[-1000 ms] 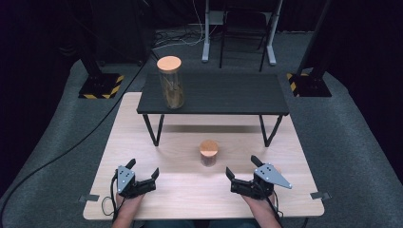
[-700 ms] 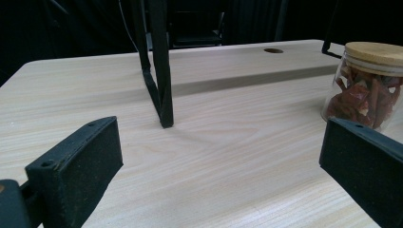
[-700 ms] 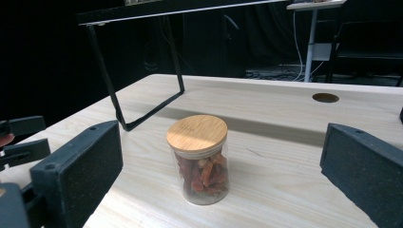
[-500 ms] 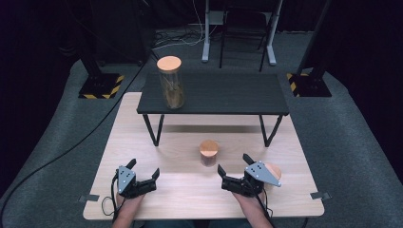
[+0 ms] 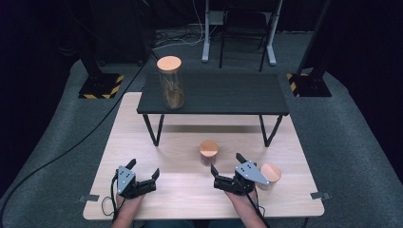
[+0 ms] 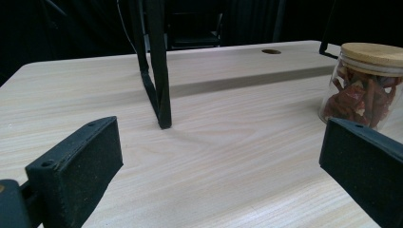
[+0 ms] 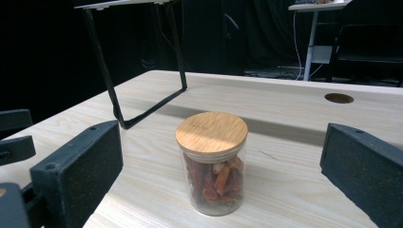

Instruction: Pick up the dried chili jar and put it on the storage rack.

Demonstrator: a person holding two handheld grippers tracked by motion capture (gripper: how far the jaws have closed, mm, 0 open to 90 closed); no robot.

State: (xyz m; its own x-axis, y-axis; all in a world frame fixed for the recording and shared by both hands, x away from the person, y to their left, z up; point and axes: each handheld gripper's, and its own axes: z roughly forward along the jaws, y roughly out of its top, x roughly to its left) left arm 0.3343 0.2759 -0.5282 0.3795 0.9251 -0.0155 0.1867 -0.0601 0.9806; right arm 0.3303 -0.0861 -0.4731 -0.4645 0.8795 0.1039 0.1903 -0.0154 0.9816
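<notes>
The small jar [image 5: 208, 152] stands upright near the middle of the counter [image 5: 180, 190], lid on, red pieces inside — just ahead of the right gripper [image 5: 229, 169], whose jaws are spread wide and point at it without touching. The left gripper [image 5: 142, 175] rests low at the counter's near edge, jaws also spread, holding nothing — well apart from the jar.

jar [image 7: 212, 164]: clear glossy glass, smooth bamboo lid | table [image 7: 294, 114]: pale matt wood (visible grain) | fingers [image 7: 78, 166]: matt black, rough
</notes>
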